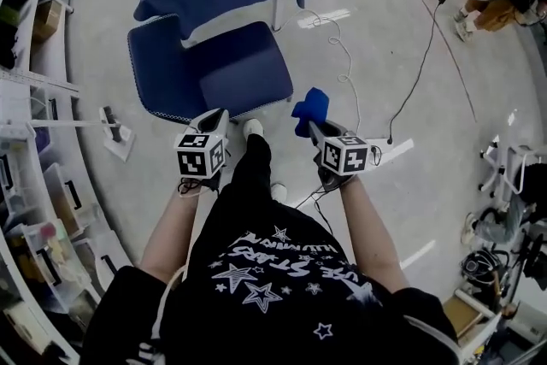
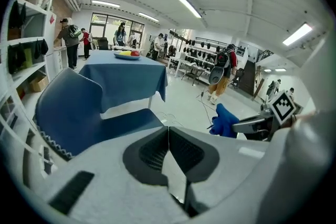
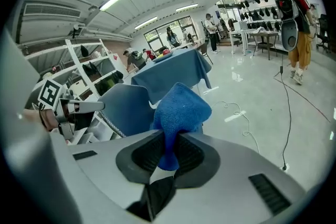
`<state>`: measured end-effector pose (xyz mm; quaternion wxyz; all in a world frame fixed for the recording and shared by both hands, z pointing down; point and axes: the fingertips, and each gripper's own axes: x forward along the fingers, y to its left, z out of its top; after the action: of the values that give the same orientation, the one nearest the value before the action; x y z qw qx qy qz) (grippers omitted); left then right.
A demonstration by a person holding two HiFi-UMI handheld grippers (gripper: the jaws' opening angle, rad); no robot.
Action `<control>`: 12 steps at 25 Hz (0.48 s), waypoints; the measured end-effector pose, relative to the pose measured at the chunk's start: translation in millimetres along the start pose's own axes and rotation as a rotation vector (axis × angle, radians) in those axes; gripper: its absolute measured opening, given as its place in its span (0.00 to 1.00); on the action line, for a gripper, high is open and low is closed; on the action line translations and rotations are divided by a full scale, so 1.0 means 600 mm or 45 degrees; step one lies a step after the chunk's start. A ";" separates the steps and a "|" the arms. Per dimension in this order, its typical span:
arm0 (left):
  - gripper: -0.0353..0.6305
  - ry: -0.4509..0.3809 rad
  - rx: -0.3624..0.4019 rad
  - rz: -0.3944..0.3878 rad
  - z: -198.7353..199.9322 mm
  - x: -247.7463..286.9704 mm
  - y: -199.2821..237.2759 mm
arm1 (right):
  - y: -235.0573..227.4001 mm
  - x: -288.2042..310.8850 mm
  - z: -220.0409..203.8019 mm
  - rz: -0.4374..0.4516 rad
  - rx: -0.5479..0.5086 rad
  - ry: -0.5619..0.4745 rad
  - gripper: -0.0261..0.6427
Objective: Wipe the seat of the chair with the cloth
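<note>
While the cloth [image 1: 310, 105] hangs clear of the seat [image 1: 248, 68], step: lower it flat, then sweep in overlapping passes.
Right gripper [image 1: 313, 126]: jaws clamped on a fold of the blue cloth, which bunches above them.
Left gripper [image 2: 168, 132]: jaws closed together, empty.
Seat: just ahead of both grippers, bare; any dirt seems too small to see.

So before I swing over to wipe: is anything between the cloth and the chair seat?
Nothing visible does. The cloth, clamped in the right tongs, is just right of the chair seat, and the seat has nothing on it.
</note>
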<state>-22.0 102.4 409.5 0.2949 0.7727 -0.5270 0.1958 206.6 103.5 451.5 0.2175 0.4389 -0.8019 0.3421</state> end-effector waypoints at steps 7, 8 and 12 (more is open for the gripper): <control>0.08 0.029 -0.088 -0.002 0.082 0.135 0.105 | -0.045 0.134 0.115 -0.024 -0.038 0.106 0.12; 0.09 0.036 -0.096 0.003 0.092 0.151 0.124 | -0.044 0.160 0.131 -0.017 -0.051 0.125 0.12; 0.09 0.075 -0.158 0.040 0.105 0.199 0.197 | -0.027 0.261 0.178 0.019 -0.129 0.227 0.12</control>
<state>-88.4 -54.7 465.2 0.3545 0.7384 -0.5412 0.1901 133.6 -68.7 487.2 0.3074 0.3892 -0.7989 0.3404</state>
